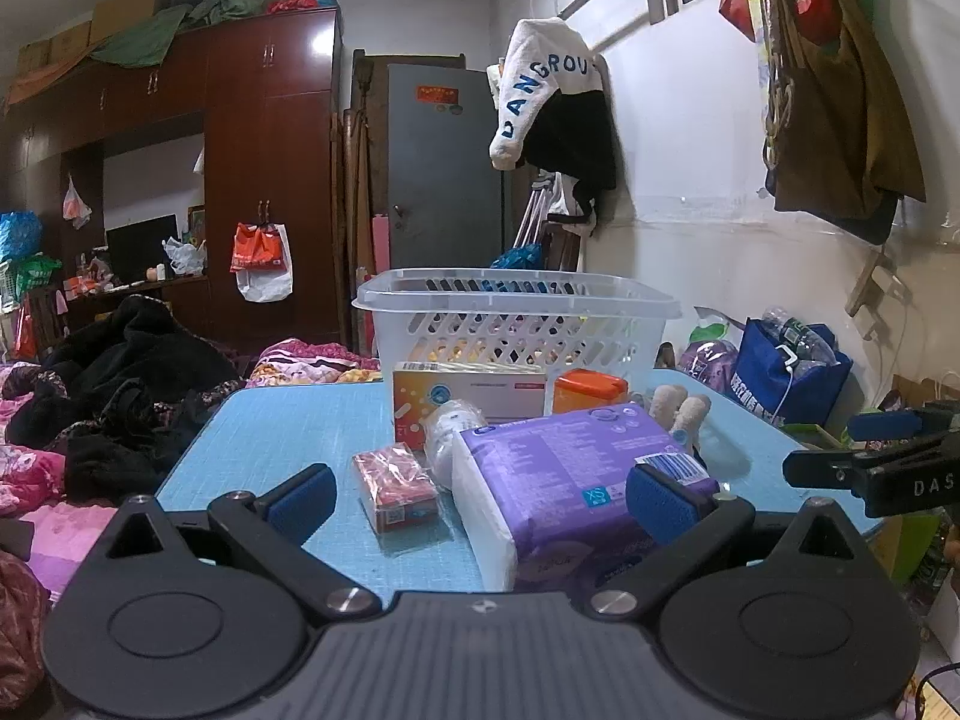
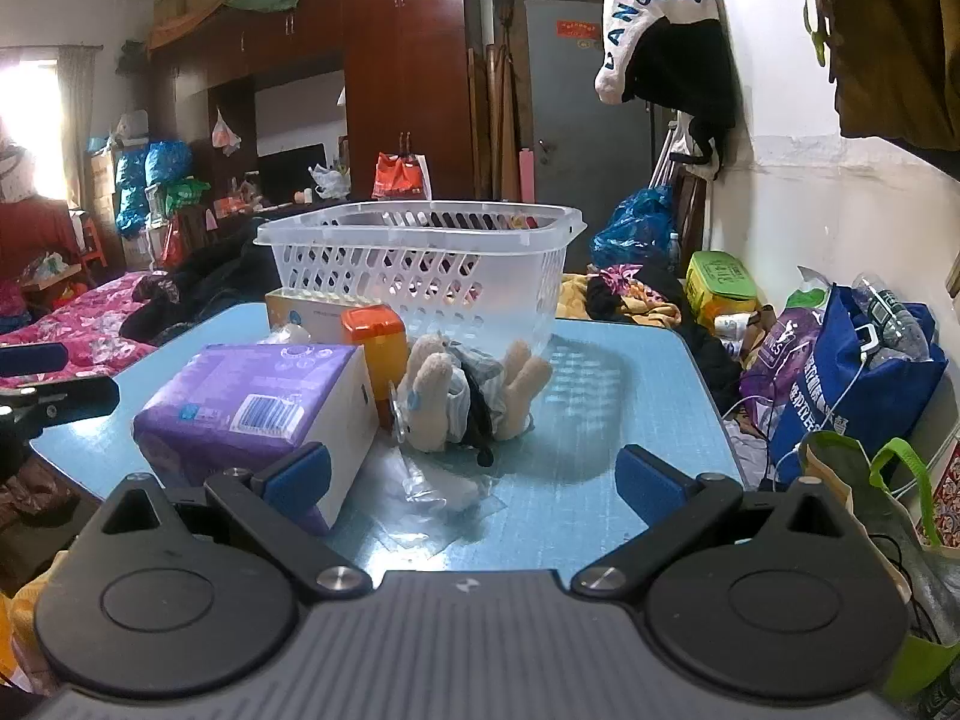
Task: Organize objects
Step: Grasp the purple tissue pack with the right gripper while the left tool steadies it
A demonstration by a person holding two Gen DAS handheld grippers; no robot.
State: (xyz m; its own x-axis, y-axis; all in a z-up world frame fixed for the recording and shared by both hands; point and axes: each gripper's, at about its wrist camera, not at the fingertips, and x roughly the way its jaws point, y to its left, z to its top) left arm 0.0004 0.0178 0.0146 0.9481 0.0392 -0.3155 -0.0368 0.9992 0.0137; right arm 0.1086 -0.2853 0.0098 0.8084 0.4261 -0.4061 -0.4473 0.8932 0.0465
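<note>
Left wrist view: the left gripper (image 1: 480, 495) gapes wide and empty over the blue table (image 1: 282, 426), fingers flanking a purple pack (image 1: 564, 468) and small red packet (image 1: 396, 483). The right gripper (image 2: 474, 483) is equally spread, holding nothing, near a plush toy (image 2: 438, 387) before the white basket (image 2: 420, 258).

Between my left jaws I see a purple-and-white pack (image 1: 570, 480) and a red packet (image 1: 394, 485) on the pale blue surface (image 1: 288, 438); beyond, a white lattice basket (image 1: 516, 324), perhaps translucent.

Two low, near wrist views, both facing the basket (image 1: 516, 324).
</note>
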